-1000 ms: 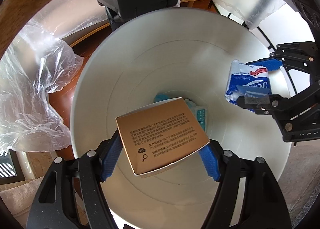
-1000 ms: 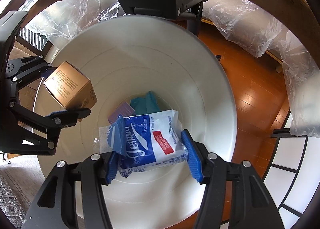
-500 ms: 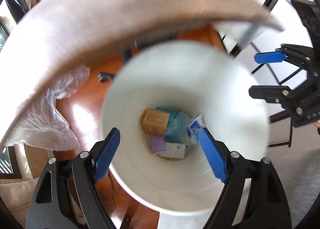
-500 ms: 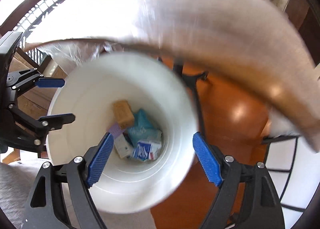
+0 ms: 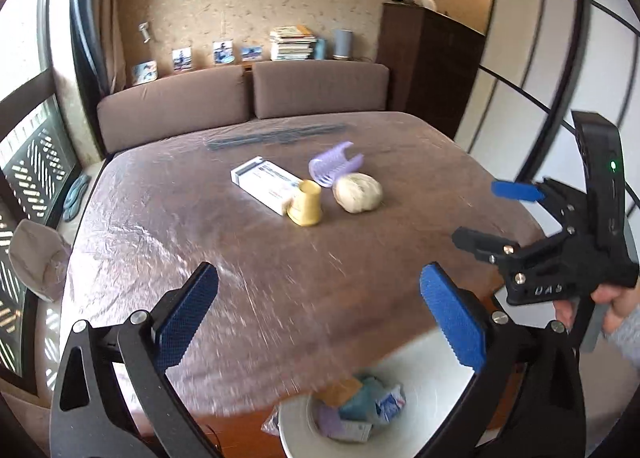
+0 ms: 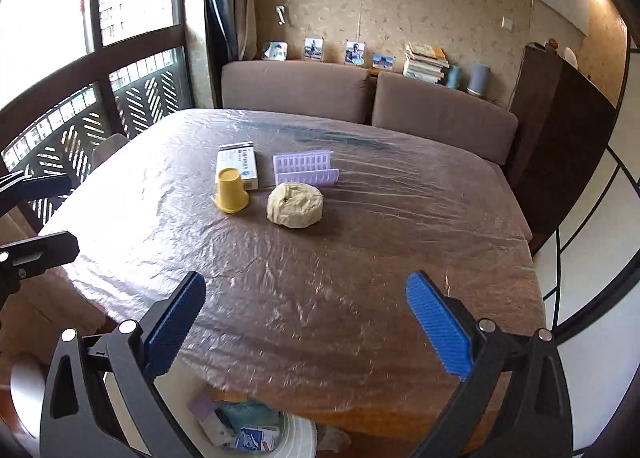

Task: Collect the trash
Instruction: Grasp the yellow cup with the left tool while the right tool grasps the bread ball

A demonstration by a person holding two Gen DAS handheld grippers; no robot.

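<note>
Holding a tan box (image 5: pixel 340 390), teal wad (image 5: pixel 356 404) and tissue pack (image 5: pixel 390 398), white bin (image 5: pixel 296 430); both grippers' fingers (image 5: pixel 452 314) opening, empty.

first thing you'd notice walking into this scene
A small cluster sits mid-table on the plastic-covered table: an upturned yellow cup, a white box behind it, a lilac plastic rack and a crumpled beige wad. Below the table's near edge, a white bin already holds wrappers and a carton. In the foreground, the left gripper and right gripper are opening, with nothing between their jaws.
</note>
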